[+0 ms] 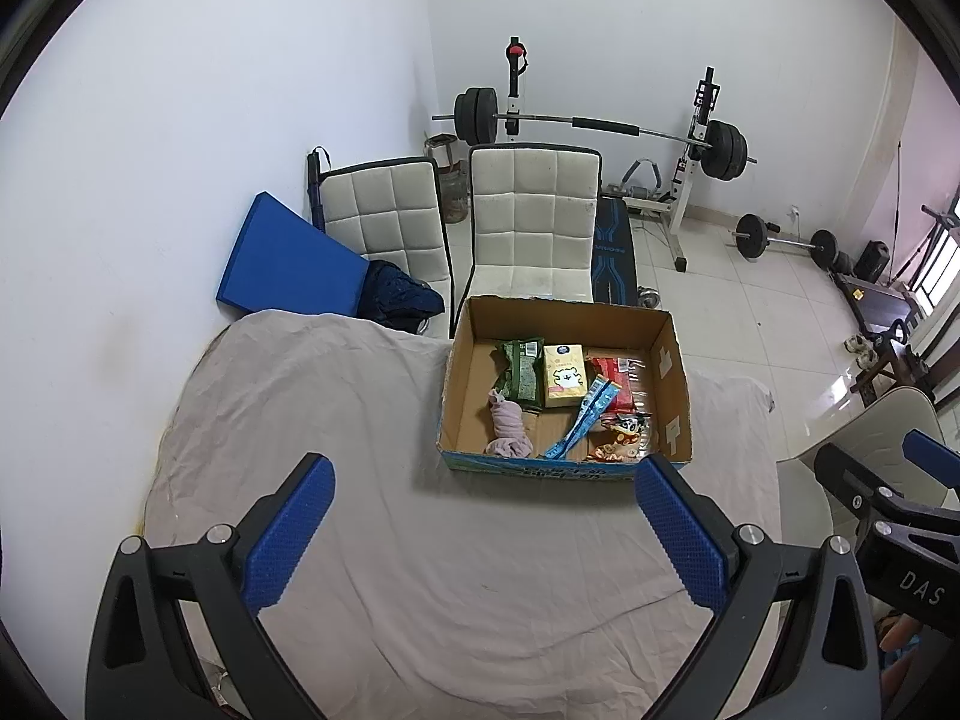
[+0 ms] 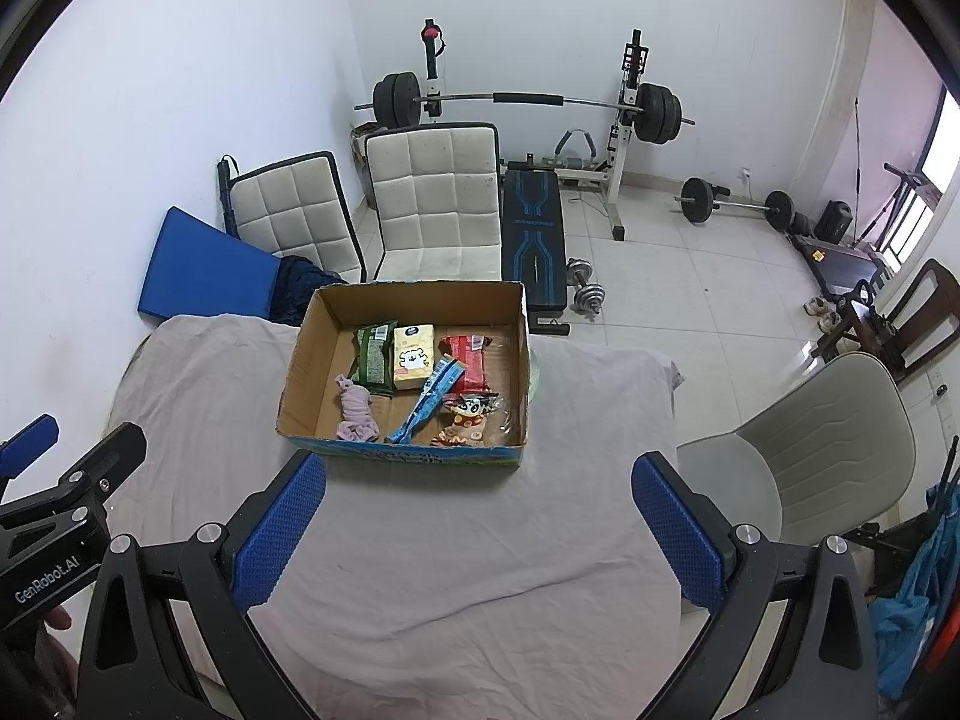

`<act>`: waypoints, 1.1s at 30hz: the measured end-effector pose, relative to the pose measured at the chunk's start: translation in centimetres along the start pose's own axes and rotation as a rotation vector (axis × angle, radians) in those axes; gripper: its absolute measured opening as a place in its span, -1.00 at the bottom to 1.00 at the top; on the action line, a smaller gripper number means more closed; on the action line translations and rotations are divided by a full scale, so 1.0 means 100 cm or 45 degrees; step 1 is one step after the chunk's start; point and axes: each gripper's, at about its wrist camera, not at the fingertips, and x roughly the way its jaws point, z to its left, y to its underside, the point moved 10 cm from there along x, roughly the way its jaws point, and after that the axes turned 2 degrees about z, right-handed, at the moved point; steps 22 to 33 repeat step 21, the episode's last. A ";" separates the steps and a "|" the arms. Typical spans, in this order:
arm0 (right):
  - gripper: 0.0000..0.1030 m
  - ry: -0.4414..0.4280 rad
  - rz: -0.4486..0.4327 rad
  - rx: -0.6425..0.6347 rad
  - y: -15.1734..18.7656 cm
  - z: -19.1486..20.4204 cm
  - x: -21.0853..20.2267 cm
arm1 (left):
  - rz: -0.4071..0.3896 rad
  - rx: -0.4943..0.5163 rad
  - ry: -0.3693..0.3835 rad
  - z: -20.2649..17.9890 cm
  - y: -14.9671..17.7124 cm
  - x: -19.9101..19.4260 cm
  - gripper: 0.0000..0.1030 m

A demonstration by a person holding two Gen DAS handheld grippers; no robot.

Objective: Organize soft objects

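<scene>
An open cardboard box (image 1: 672,384) (image 2: 300,360) sits at the far side of a table covered with a pinkish-grey cloth (image 1: 360,450) (image 2: 450,540). Inside lie a green packet (image 1: 521,373) (image 2: 375,358), a yellow tissue pack (image 1: 563,383) (image 2: 414,365), a red packet (image 1: 612,375) (image 2: 471,363), a blue strip pack (image 1: 579,426) (image 2: 427,402), a pink rolled cloth (image 1: 509,432) (image 2: 355,411) and a cartoon snack bag (image 1: 621,435) (image 2: 465,420). My left gripper (image 1: 483,531) is open and empty, short of the box. My right gripper (image 2: 477,531) is open and empty, also short of it.
Two white padded chairs (image 1: 531,216) (image 2: 435,204) stand behind the table, with a blue pad (image 1: 288,264) against the wall. A weight bench and barbell (image 1: 600,126) (image 2: 528,102) stand at the back. A beige chair (image 2: 828,450) is right of the table.
</scene>
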 end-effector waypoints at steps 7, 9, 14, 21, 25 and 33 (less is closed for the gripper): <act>1.00 -0.006 -0.001 0.000 0.001 -0.001 0.001 | -0.001 -0.001 0.000 0.000 0.000 0.000 0.99; 1.00 -0.001 -0.003 -0.005 0.001 -0.001 0.001 | -0.001 -0.001 0.003 0.000 0.000 0.000 0.99; 1.00 -0.006 0.001 0.000 0.003 -0.001 0.001 | -0.001 -0.001 0.002 0.000 0.000 0.000 0.99; 1.00 -0.009 0.002 0.000 0.003 -0.002 0.002 | -0.009 -0.003 -0.002 0.004 0.001 -0.003 0.99; 1.00 -0.009 0.002 0.000 0.003 -0.002 0.002 | -0.009 -0.003 -0.002 0.004 0.001 -0.003 0.99; 1.00 -0.009 0.002 0.000 0.003 -0.002 0.002 | -0.009 -0.003 -0.002 0.004 0.001 -0.003 0.99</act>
